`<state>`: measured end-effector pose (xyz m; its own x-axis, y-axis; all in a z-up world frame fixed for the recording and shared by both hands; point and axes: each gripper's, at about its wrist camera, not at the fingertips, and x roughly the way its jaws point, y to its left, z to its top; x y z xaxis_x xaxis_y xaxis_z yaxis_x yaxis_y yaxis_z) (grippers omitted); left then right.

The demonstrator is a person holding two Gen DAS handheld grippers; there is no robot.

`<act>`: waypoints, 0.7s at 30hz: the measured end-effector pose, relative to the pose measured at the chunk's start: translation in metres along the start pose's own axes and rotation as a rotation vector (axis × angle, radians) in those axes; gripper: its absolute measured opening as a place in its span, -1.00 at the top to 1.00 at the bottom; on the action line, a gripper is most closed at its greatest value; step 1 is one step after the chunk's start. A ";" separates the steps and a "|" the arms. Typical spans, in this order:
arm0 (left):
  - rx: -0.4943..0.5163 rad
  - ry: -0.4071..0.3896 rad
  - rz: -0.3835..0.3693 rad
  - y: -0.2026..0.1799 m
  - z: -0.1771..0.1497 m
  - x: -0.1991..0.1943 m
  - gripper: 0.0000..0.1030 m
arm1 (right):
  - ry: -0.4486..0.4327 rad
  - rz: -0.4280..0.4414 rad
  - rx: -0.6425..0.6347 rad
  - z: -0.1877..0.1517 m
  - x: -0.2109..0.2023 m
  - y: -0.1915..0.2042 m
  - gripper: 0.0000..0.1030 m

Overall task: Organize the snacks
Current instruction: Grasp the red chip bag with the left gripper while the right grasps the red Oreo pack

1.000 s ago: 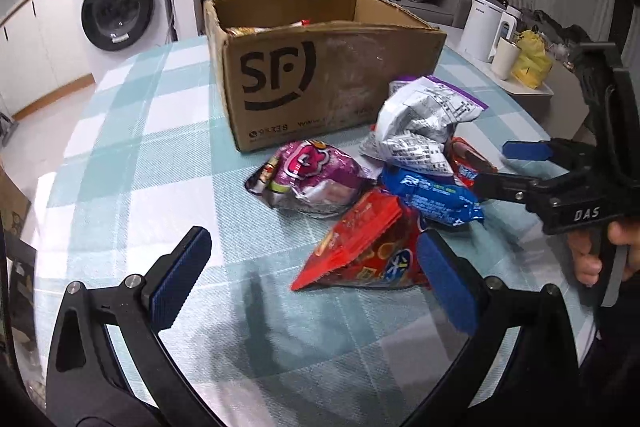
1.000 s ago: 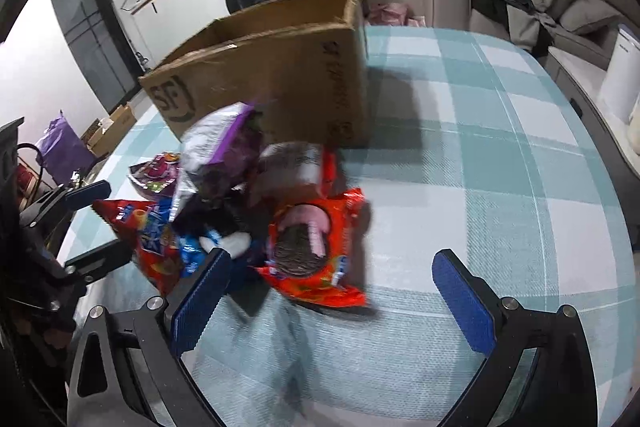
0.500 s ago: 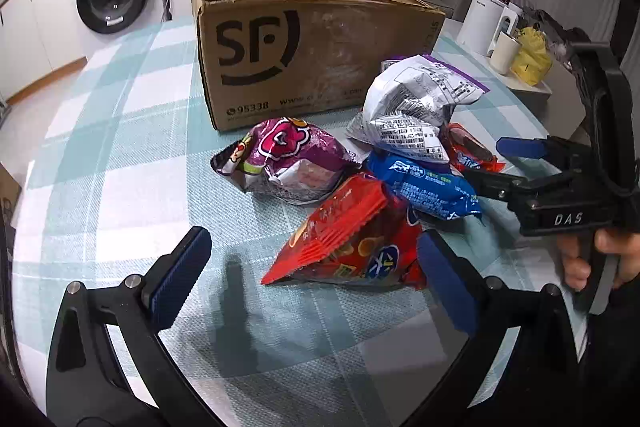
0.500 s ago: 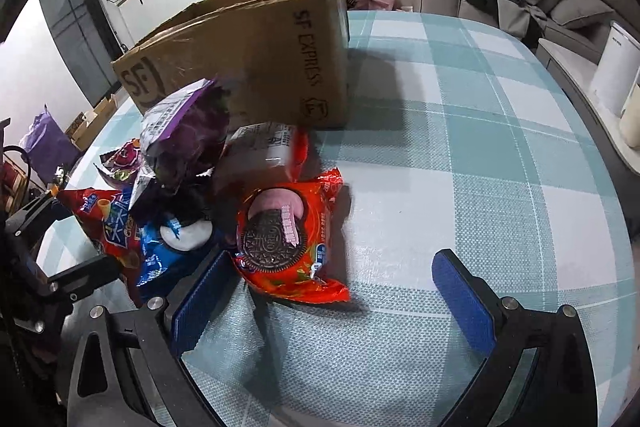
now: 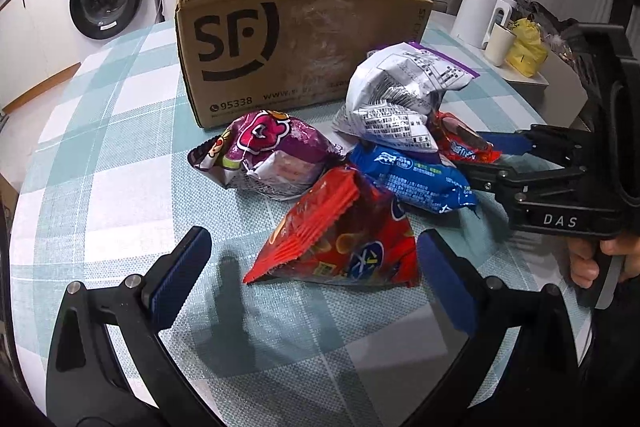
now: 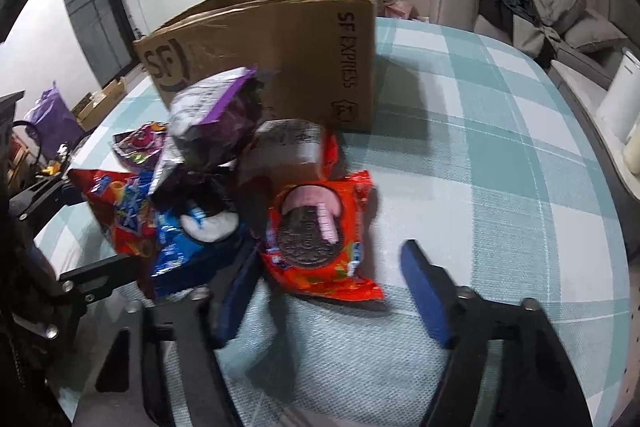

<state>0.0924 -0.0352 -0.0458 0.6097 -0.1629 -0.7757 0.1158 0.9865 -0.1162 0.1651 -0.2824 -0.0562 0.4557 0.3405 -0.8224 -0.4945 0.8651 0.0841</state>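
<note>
Right gripper (image 6: 332, 291) narrowed just now, blue pads either side of the orange cookie packet (image 6: 320, 239) but not pressing it. Left gripper (image 5: 312, 275) spread wide before the red triangular snack bag (image 5: 340, 239). Both lay on the checked tablecloth (image 5: 120, 147), near the brown cardboard box (image 5: 296, 39).

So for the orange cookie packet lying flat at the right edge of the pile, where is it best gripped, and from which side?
Probably by its near crimped end, from the open tablecloth side. The orange cookie packet lies flat and its far end is tucked under the pile beside the cardboard box. The right gripper already straddles the near end, its jaws just closing; pad contact is unclear.
</note>
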 end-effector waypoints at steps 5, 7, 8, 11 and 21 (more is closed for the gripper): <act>-0.004 -0.002 -0.005 0.001 -0.001 0.000 -0.99 | -0.016 0.025 -0.009 -0.001 -0.001 0.003 0.07; -0.002 -0.002 -0.006 0.001 -0.002 0.001 -0.99 | -0.022 0.030 -0.008 -0.002 -0.003 0.003 0.12; 0.001 0.004 0.001 0.000 -0.002 0.003 -0.99 | -0.021 0.033 -0.010 -0.001 -0.003 0.003 0.12; 0.001 0.022 0.006 -0.001 -0.003 0.007 -0.99 | -0.023 0.045 -0.019 -0.002 -0.003 0.005 0.13; 0.033 -0.004 -0.031 -0.006 -0.004 0.005 -0.38 | -0.026 0.036 0.005 0.000 -0.005 -0.001 0.12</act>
<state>0.0912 -0.0417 -0.0515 0.6084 -0.1939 -0.7695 0.1606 0.9797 -0.1199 0.1631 -0.2849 -0.0525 0.4566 0.3807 -0.8041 -0.5075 0.8538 0.1161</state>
